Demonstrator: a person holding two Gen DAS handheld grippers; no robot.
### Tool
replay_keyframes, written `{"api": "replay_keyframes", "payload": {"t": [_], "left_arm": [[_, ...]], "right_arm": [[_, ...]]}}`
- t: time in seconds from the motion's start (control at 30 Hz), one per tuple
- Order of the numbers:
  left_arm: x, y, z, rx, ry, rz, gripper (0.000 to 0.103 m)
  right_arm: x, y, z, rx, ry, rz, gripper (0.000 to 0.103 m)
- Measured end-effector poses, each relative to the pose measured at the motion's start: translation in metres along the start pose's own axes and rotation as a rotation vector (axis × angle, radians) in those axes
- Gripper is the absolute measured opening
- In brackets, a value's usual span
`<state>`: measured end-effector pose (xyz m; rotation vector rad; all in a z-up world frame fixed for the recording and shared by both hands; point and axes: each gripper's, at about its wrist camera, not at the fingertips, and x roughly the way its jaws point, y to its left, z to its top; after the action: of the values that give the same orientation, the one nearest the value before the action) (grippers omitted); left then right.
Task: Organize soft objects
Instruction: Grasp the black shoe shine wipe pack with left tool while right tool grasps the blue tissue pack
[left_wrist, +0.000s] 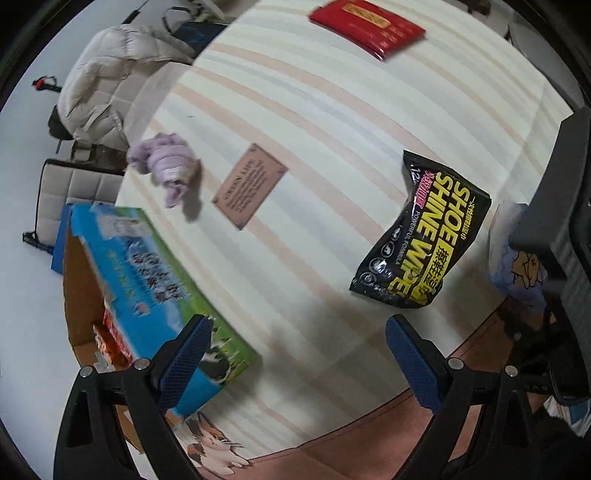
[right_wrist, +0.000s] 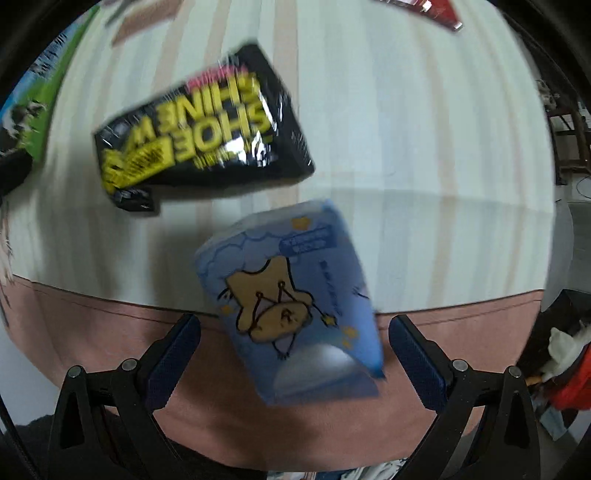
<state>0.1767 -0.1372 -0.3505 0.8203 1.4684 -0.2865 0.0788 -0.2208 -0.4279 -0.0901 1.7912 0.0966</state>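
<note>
both grippers' fingers spread wide, holding nothing. blue tissue pack (right_wrist: 291, 302) sits between right gripper (right_wrist: 293, 354) fingers at surface (right_wrist: 424, 147) edge, shoe wipes pack (left_wrist: 421, 236) just beyond. left gripper (left_wrist: 297, 358) over bare surface.

Striped tablecloth (left_wrist: 332, 122), cushioned chair (left_wrist: 74, 192), pale floor (left_wrist: 29, 295)

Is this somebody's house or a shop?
Probably a home, not a shop: a striped tablecloth covers the table, a puffy coat is draped over a chair, and a cushioned seat sits beside it.
</note>
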Motion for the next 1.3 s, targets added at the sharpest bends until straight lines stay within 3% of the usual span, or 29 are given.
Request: {"api": "replay_keyframes", "payload": {"t": [0.1, 0.2, 0.33, 0.47, 0.57, 0.67, 0.7, 0.77, 0.9, 0.97, 1.03, 1.1, 1.3], "left_arm": [[0.005, -0.011, 0.011, 0.047, 0.017, -0.026, 0.097], [0.012, -0.027, 0.028, 0.09, 0.047, -0.076, 0.097], [0.033, -0.045, 0.053, 0.078, 0.115, -0.213, 0.097], [0.055, -0.064, 0.065, 0.108, 0.182, -0.269, 0.097], [0.059, -0.069, 0.064, 0.115, 0.197, -0.285, 0.084], [0.057, -0.057, 0.062, 0.016, 0.223, -0.325, 0.057], [0.058, -0.051, 0.06, -0.03, 0.234, -0.346, 0.053], [0.061, -0.036, 0.052, -0.143, 0.263, -0.367, 0.051], [0.071, -0.023, 0.032, -0.249, 0.303, -0.374, 0.052], [0.084, -0.018, 0.022, -0.301, 0.344, -0.438, 0.057], [0.081, -0.018, 0.016, -0.314, 0.3, -0.467, 0.059], [0.081, -0.021, 0.012, -0.296, 0.29, -0.455, 0.059], [0.081, -0.045, -0.011, -0.296, 0.274, -0.428, 0.057]], "right_arm": [[0.009, -0.018, -0.002, 0.068, 0.017, 0.001, 0.092], [0.007, -0.046, -0.008, 0.159, 0.009, 0.022, 0.088], [0.008, -0.088, -0.022, 0.269, 0.011, 0.047, 0.087], [0.009, -0.108, -0.031, 0.315, 0.015, 0.082, 0.087], [0.009, -0.113, -0.034, 0.326, 0.017, 0.101, 0.087], [0.005, -0.122, -0.039, 0.341, 0.01, 0.105, 0.084], [0.004, -0.129, -0.04, 0.353, 0.009, 0.106, 0.083], [0.002, -0.139, -0.037, 0.367, 0.004, 0.127, 0.081], [-0.002, -0.148, -0.038, 0.411, 0.002, 0.192, 0.08], [-0.003, -0.154, -0.037, 0.433, 0.01, 0.214, 0.083], [-0.004, -0.158, -0.035, 0.429, 0.019, 0.234, 0.084], [-0.009, -0.156, -0.031, 0.406, 0.019, 0.211, 0.089], [-0.028, -0.14, -0.026, 0.266, -0.024, 0.028, 0.093]]}}
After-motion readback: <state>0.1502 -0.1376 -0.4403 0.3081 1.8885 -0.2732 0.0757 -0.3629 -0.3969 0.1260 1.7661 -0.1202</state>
